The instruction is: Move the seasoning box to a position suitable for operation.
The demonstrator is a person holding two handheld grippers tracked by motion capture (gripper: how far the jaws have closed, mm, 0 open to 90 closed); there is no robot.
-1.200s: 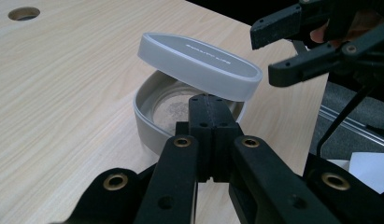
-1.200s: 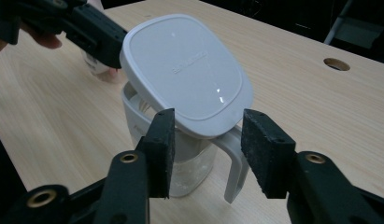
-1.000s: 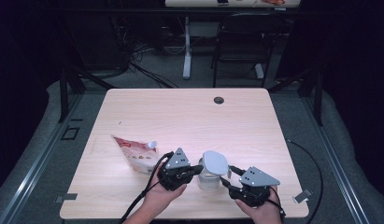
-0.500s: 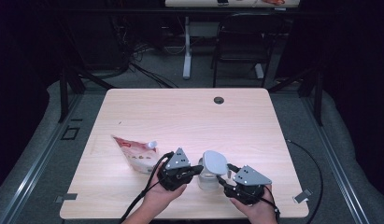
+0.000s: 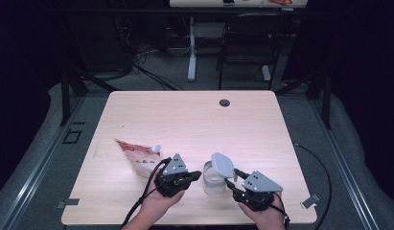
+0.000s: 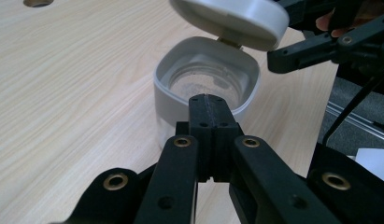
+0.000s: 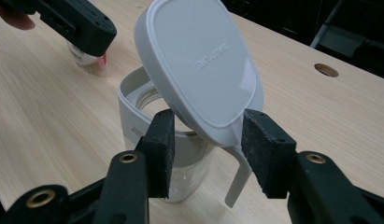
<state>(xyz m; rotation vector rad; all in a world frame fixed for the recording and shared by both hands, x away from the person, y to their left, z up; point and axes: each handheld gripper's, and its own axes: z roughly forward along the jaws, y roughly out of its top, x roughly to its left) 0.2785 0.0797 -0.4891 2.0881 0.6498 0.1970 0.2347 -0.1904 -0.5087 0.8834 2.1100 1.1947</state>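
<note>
While left tongs point(image 5: 194, 176) press shut, right tongs point(image 7: 207, 140) straddle lid point(image 7: 199, 65).

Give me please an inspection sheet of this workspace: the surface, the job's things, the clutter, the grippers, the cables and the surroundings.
Surface: light wooden table with a round cable hole near its far edge.
Job's things: clear jar with a grey collar, standing upright near the front edge; its hinged grey lid is flipped up.
Clutter: red and white spouted pouch lying flat to the left of the jar.
Grippers: left gripper shut, tips by the jar's rim, nothing held. Right gripper has just been closing, with the lid's lower edge between its pads, not clearly pressed.
Cables: one black cable trails from the left gripper off the front edge.
Surroundings: dark room, chair, floor wires.
</note>
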